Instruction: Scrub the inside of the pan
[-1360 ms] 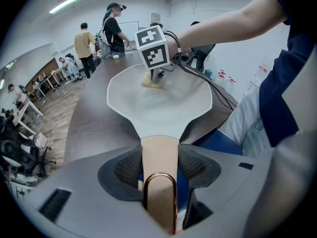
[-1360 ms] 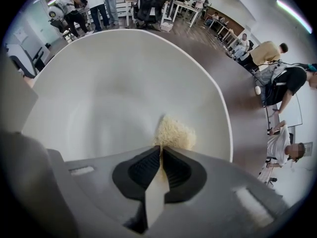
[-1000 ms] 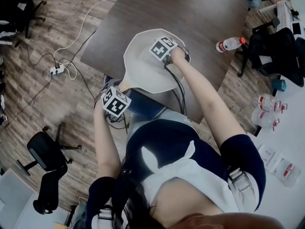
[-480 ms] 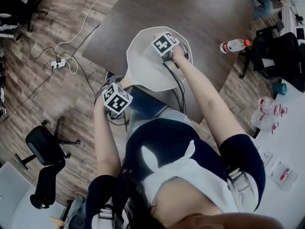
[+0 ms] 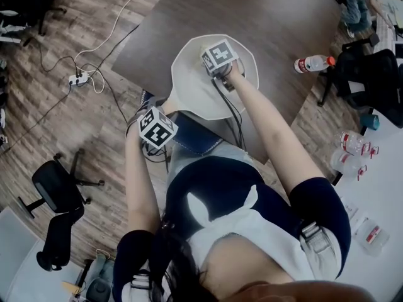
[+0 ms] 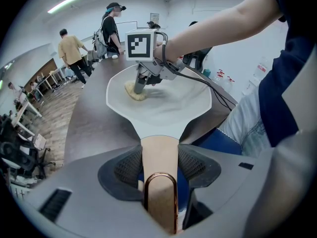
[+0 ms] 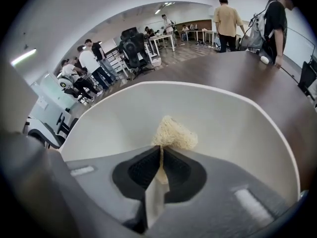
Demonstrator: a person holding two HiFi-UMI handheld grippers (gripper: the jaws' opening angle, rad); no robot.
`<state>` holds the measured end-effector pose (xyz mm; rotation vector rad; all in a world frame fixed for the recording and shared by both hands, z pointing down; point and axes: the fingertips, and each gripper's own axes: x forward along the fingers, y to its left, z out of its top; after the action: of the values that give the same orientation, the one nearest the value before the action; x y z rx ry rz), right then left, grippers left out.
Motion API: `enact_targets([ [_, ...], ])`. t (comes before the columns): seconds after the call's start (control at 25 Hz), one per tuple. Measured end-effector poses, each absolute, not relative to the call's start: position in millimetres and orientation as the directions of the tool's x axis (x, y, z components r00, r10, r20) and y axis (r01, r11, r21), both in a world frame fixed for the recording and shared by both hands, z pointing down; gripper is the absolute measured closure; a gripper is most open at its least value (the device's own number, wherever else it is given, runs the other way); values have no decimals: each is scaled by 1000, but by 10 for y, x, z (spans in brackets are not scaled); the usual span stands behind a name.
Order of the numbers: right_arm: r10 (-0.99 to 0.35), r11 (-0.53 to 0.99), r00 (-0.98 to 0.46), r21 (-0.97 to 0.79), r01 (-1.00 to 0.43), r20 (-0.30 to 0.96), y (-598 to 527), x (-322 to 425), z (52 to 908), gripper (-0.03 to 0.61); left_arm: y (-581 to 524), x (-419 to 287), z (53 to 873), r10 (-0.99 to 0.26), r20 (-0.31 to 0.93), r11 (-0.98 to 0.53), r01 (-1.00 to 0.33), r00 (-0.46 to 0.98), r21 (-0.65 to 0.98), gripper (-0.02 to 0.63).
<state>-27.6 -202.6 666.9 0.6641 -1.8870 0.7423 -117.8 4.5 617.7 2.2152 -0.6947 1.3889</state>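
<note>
left tongs [image 6: 159, 163] are clamping the pan [image 6: 163, 108] by its handle [image 6: 159, 150] at 7 o'clock, steadying it on the table [image 6: 94, 128]; right tongs [image 7: 161, 163] are pinching a scrub pad [image 7: 174, 133], pressing it inside the pan nr 12.

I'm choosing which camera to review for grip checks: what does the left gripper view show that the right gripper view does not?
Only the left gripper view: the left tool clamped on the handle, and the right tool from outside, marker cube on top. Only the right gripper view: that tool's pads pinching the scrub pad close up. Both: the white pan, the scrub pad against its inside, the brown table.
</note>
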Motion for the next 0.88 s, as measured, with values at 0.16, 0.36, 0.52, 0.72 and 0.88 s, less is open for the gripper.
enact_targets([
  [0.16, -108, 673, -412, -238, -700, 905, -1985, -381, 6668, 561, 52, -1179, 6172, -182, 910, -782, -616, 373, 96, 388],
  [0.36, -69, 658, -466, -310, -686, 882, -1901, -472, 6673, 561, 28, -1168, 6170, -187, 911, -784, -614, 368, 87, 388],
  [0.52, -8, 633, -532, -408, -658, 846, -1768, -585, 6682, 561, 47, -1163, 6175, -177, 912, -787, -610, 369, 95, 388],
  [0.72, 62, 623, -573, -480, -618, 817, -1608, -715, 6682, 562, 52, -1177, 6173, -174, 911, -788, -608, 374, 98, 388],
  [0.88, 107, 597, -595, -530, -602, 797, -1478, -791, 6675, 561, 45, -1187, 6175, -175, 911, -787, -609, 373, 98, 388],
])
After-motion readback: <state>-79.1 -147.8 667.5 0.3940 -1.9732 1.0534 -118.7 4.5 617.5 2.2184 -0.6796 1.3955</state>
